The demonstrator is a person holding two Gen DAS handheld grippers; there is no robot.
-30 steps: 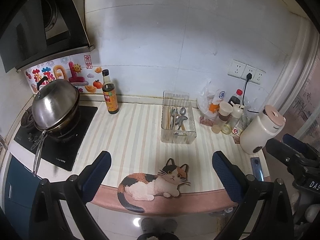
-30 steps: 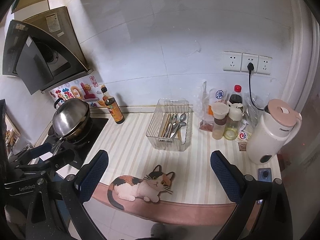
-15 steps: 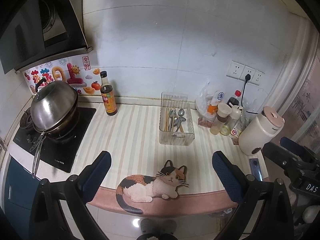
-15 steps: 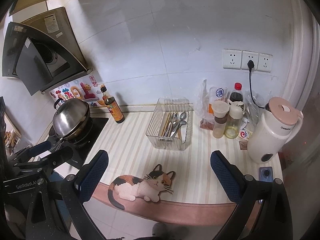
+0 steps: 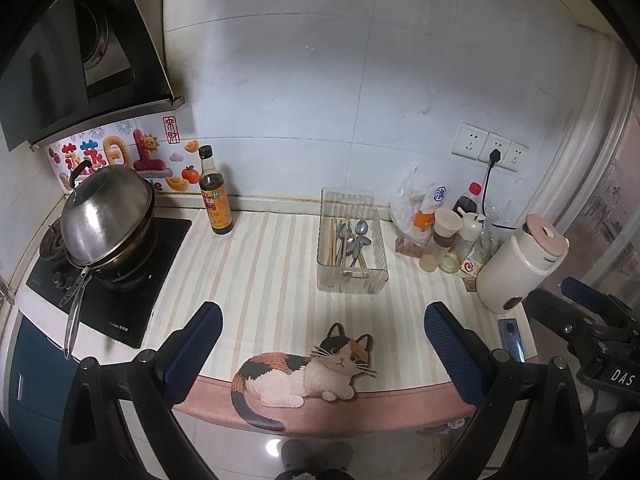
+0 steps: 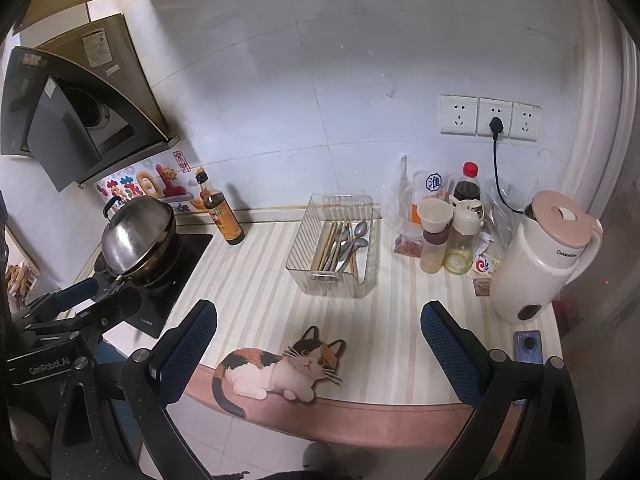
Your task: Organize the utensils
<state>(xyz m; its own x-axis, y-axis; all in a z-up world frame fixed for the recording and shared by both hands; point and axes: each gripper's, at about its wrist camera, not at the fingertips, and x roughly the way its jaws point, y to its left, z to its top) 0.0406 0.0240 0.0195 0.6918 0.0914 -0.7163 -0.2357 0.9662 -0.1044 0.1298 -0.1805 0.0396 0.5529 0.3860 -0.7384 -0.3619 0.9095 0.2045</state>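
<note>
A clear ribbed plastic bin (image 5: 352,276) stands at the back middle of the striped counter mat; it also shows in the right wrist view (image 6: 334,282). Inside lie metal spoons (image 5: 357,236) and wooden chopsticks (image 5: 331,246), all lengthwise; the spoons (image 6: 352,244) and chopsticks (image 6: 324,246) show in the right wrist view too. My left gripper (image 5: 324,350) is open and empty, held back over the counter's front edge. My right gripper (image 6: 318,350) is open and empty, at a similar distance. Each gripper shows at the edge of the other's view.
A lidded steel wok (image 5: 106,216) sits on the black hob at left. A soy sauce bottle (image 5: 215,196) stands by the wall. Condiment jars and bottles (image 5: 446,240), a white kettle (image 5: 520,268) and a phone (image 5: 511,338) crowd the right. A cat-shaped mat (image 5: 304,368) lies at the front edge.
Both grippers have drawn back and up a little from the counter, so the bin and bottles look slightly smaller. Both stay open and empty.
</note>
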